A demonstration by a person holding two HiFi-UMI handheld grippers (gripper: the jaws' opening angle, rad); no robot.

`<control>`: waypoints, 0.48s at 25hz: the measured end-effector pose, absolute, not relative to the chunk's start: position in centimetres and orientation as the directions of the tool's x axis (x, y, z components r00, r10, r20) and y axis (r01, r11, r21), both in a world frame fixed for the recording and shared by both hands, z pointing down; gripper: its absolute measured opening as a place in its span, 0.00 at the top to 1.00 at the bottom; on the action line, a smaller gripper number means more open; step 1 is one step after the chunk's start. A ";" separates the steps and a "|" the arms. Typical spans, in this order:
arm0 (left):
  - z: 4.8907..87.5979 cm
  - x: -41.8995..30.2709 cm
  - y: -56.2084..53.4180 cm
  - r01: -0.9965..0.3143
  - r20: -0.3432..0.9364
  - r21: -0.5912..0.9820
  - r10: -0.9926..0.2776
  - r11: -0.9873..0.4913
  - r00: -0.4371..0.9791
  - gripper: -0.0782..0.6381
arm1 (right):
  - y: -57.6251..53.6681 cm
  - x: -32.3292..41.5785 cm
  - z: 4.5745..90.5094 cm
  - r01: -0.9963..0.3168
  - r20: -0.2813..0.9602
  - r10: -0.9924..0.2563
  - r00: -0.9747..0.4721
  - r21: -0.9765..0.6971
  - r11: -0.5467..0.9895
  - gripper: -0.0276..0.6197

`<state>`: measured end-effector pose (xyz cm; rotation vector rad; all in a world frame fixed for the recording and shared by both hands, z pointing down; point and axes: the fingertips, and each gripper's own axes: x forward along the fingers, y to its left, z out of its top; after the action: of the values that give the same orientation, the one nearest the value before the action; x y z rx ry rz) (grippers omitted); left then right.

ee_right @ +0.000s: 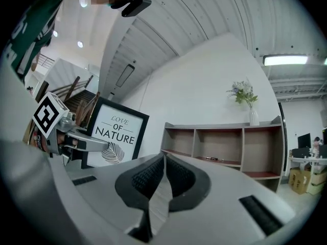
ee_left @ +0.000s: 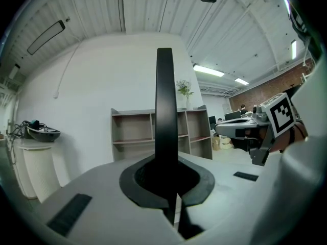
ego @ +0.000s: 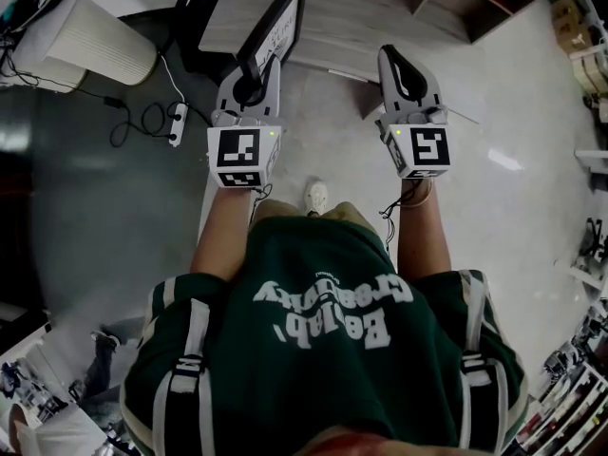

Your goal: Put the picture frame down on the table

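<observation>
the left gripper [ego: 253, 85] is clenched on the picture frame [ego: 281, 19], which is held upright at the near left edge of the grey table [ego: 380, 8]; whether the frame's lower edge touches the tabletop cannot be told. in the left gripper view the frame [ee_left: 164, 106] is seen edge-on as a thin black bar rising from between the jaws of the left gripper [ee_left: 166, 180], which are pressed against it from both sides. the right gripper [ego: 399, 65] is held beside it, to the right and apart from the frame, over the table's near edge. in the right gripper view the jaws of the right gripper [ee_right: 162, 173] are closed together with nothing between them, and the frame [ee_right: 115, 137] is seen from its front, with a black border and a white print reading "love of nature" above a leaf. a set of open shelves [ee_right: 230, 147] is seen against the white wall, with a vase of flowers [ee_right: 246, 100] on top. a white ribbed cylinder [ego: 95, 36] stands on the floor at the left, with a power strip [ego: 177, 122] near it.
</observation>
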<state>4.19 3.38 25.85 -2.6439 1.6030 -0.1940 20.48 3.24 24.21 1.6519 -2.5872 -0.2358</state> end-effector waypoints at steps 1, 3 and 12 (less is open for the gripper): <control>25.8 4.3 3.3 -0.879 0.081 -0.105 -0.884 -0.466 0.460 0.85 | 3.1 20.4 24.0 -0.894 -0.045 -0.902 -0.430 0.158 0.419 0.89; 25.7 4.4 3.1 -0.877 0.075 -0.111 -0.884 -0.468 0.462 0.85 | 2.8 20.3 23.9 -0.890 -0.061 -0.896 -0.441 0.158 0.427 0.89; 25.2 3.5 2.1 -0.886 0.071 -0.125 -0.895 -0.447 0.441 0.85 | 1.7 19.0 24.0 -0.871 -0.006 -0.882 -0.470 0.166 0.463 0.89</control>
<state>3.45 2.09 25.19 -2.6074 1.6136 -0.1936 19.01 1.68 23.98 1.5719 -2.6173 -0.2239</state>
